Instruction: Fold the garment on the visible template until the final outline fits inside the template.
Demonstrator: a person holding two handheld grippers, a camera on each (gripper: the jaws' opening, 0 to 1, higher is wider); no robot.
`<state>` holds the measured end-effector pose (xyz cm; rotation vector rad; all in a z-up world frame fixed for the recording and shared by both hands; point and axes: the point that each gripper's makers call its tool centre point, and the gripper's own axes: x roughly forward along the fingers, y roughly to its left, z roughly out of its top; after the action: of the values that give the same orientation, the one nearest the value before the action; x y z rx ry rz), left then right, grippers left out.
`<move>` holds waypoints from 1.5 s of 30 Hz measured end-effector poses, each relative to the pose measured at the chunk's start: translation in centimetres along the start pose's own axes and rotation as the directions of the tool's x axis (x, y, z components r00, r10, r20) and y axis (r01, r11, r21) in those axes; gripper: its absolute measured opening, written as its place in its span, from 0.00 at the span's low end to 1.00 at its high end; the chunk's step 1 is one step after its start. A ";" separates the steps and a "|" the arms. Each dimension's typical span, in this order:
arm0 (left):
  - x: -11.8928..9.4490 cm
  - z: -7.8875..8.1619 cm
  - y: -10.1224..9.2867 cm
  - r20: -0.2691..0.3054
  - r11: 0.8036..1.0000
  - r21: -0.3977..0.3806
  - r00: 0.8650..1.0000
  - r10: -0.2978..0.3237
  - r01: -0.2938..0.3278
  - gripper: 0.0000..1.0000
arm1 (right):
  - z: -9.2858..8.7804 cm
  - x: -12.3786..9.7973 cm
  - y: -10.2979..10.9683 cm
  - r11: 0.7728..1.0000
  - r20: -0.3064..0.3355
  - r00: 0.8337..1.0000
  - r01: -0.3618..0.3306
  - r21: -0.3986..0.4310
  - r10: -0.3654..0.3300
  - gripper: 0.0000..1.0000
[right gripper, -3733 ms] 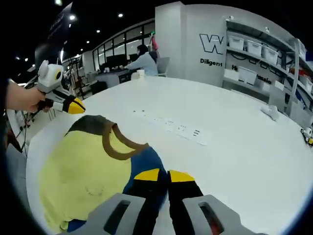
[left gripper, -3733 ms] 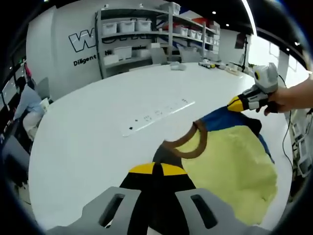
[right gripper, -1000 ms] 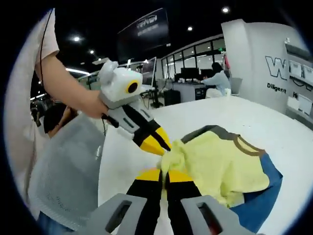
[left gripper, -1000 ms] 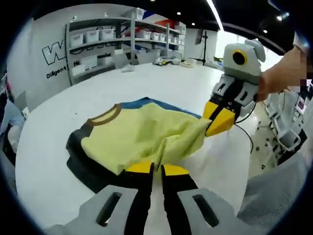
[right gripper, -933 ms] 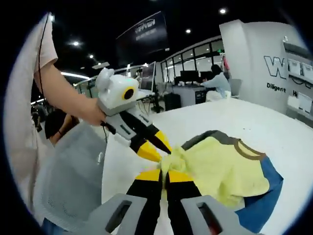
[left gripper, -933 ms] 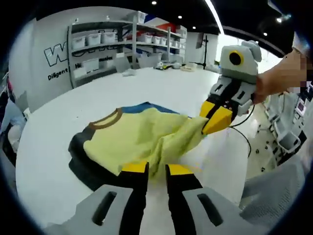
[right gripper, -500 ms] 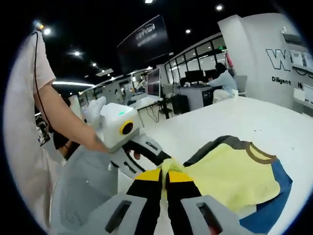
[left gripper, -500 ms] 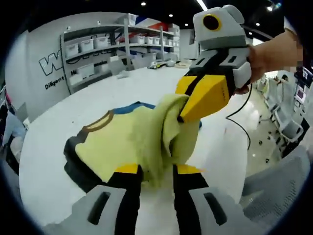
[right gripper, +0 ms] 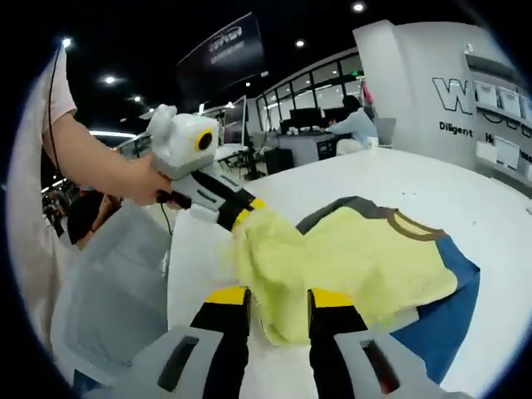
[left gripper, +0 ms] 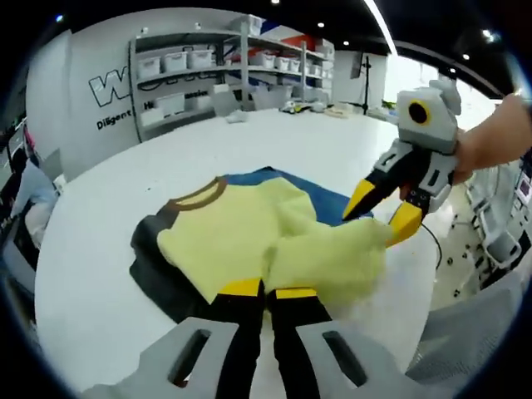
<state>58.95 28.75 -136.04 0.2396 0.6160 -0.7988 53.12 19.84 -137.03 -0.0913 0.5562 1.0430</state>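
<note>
The left gripper (left gripper: pixel 266 291) is clamped on the yellow T-shirt (left gripper: pixel 249 237); the right gripper (right gripper: pixel 278 298) stands apart around its hem — wall lettering (left gripper: pixel 125 120) reads "Diligent".

Bare white table (left gripper: pixel 108 208) is left around the garment (left gripper: pixel 249 229) (shelving (left gripper: pixel 208 66) stands well beyond it).

right gripper (right gripper: pixel 278 298) clamped on the yellow hem 0.5 s ago now parted and letting go, left gripper (left gripper: pixel 264 290) now closed on the garment (left gripper: pixel 274 241), which was spread flat 3.7 s ago, now folded over
</note>
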 end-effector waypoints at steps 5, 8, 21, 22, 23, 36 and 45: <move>0.3 0.0 1.1 -0.005 0.998 -0.062 1.000 0.017 -0.017 0.00 | -2.4 0.8 -0.3 0.999 -0.032 0.999 0.030 -0.016 -0.030 0.30; 0.6 -0.1 1.6 -0.009 0.996 -0.085 1.000 0.027 -0.028 0.00 | -3.5 1.5 -0.1 0.997 -0.063 0.997 0.033 -0.066 -0.037 0.32; 1.2 -1.1 4.0 -0.048 0.977 -0.205 0.997 0.056 -0.065 0.00 | -4.7 4.4 1.6 0.960 -0.104 0.994 -0.005 -0.281 -0.025 0.11; 1.2 -1.2 4.2 -0.052 0.975 -0.213 0.997 0.057 -0.067 0.00 | -4.6 4.4 1.7 0.962 -0.100 0.995 -0.007 -0.273 -0.021 0.11; 1.2 -1.3 4.2 -0.054 0.974 -0.216 0.997 0.059 -0.069 0.00 | -4.3 4.3 1.6 0.963 -0.086 0.996 0.006 -0.271 -0.031 0.10; 1.4 -1.9 4.5 -0.078 0.971 -0.228 0.995 0.057 -0.073 0.00 | -6.0 4.9 1.5 0.936 -0.154 0.988 -0.045 -0.349 -0.009 0.07; 0.7 -1.9 4.1 -0.086 0.984 -0.170 0.995 0.044 -0.058 0.00 | -2.0 1.2 1.2 0.900 -0.146 0.989 -0.032 -0.435 -0.036 0.00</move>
<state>61.50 31.96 -138.09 0.1301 0.7498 -0.6844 51.78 20.79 -139.15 -0.5727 0.4485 1.1514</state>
